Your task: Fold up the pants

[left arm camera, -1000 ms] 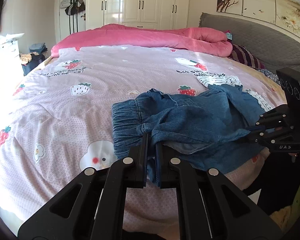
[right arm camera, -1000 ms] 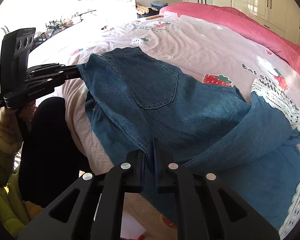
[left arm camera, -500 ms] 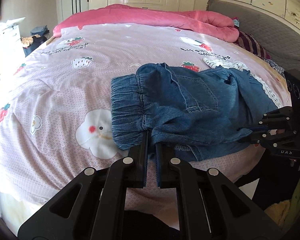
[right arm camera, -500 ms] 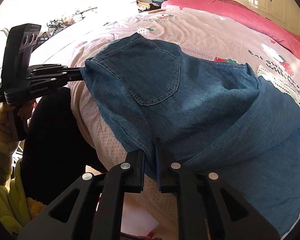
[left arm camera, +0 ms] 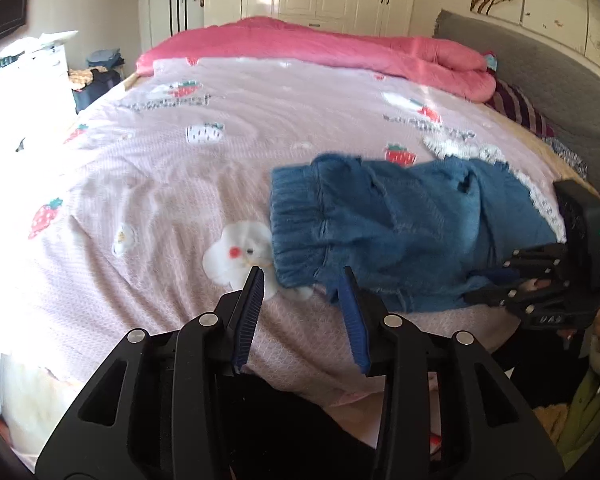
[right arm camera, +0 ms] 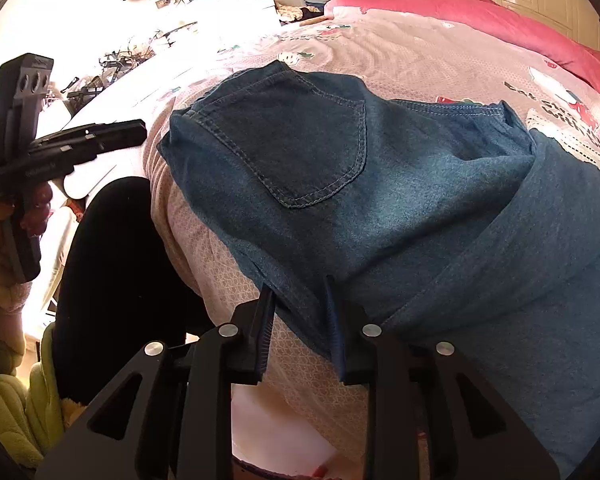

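Denim pants [left arm camera: 400, 236] are seen lying folded over near the front edge of the bed [left arm camera: 180, 184], waistband toward the left, back pocket [right arm camera: 296, 140] on top in the right wrist view. Left hand-held gripper [left arm camera: 302, 284] is seen with fingers spread apart, nothing between them, just beside the waistband corner, apart from it. Right hand-held gripper [right arm camera: 298, 298] is also seen with fingers parted; the near denim edge lies between the fingers but is not pinched, cloth draped against the right finger [right arm camera: 334, 320]. Pink quilt [left arm camera: 320, 48] is bunched at the far side of the bed, well apart from the pants.

Fold is judged as just laid down, both sides let go. Risks from here:
- loose edge could be snagged by the right fingers if they are pulled back carelessly, so the top layer would be dragged off
- pants sit near the bed edge, with some denim overhanging in the right wrist view, so a slide off the bed is possible if nudged
- top layer looks rumpled near the waistband; uneven next fold is likely unless it is smoothed
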The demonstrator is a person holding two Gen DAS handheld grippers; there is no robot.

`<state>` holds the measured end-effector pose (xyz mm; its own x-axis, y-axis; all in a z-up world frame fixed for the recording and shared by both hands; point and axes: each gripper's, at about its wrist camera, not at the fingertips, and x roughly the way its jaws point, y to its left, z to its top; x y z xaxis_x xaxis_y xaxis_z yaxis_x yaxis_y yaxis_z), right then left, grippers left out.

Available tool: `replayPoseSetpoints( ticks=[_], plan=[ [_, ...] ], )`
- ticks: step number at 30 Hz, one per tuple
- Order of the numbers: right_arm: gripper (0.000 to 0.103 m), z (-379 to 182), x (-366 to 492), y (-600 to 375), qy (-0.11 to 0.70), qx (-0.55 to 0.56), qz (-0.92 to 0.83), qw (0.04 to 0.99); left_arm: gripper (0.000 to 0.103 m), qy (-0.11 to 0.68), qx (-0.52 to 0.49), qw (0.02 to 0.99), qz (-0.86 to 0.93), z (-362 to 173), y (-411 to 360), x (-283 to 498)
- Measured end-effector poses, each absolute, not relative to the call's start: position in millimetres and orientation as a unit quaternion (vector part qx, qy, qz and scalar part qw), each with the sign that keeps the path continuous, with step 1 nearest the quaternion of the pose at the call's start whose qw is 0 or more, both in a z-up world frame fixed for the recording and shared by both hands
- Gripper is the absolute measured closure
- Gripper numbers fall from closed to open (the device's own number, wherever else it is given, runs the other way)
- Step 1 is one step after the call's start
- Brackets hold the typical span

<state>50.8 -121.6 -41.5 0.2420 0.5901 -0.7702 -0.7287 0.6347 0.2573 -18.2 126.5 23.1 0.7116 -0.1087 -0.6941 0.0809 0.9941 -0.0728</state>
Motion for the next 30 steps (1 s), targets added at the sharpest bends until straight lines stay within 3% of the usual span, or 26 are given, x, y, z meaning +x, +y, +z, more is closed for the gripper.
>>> replayPoseSetpoints(
  ticks=[7,10,14,18,30],
  plan=[
    [0.065,-38,44,-111,0.449,-0.089,0.427,0.780,0.074,0.358,-0.035,0.925,-0.123,33,70,8],
    [0.065,-33,42,-120,0.454,-0.075,0.428,0.778,0.083,0.386,-0.035,0.911,-0.143,13,48,23],
    [0.066,-29,41,-139,0.462,-0.056,0.422,0.778,0.084,0.429,-0.017,0.892,-0.137,-23,35,30],
    [0.066,-24,43,-159,0.461,-0.031,0.404,0.789,0.084,0.448,-0.038,0.883,-0.135,-49,43,34],
    [0.060,-39,69,-210,0.478,0.010,0.315,0.820,0.084,0.427,-0.084,0.888,-0.150,-47,56,30]
  ],
)
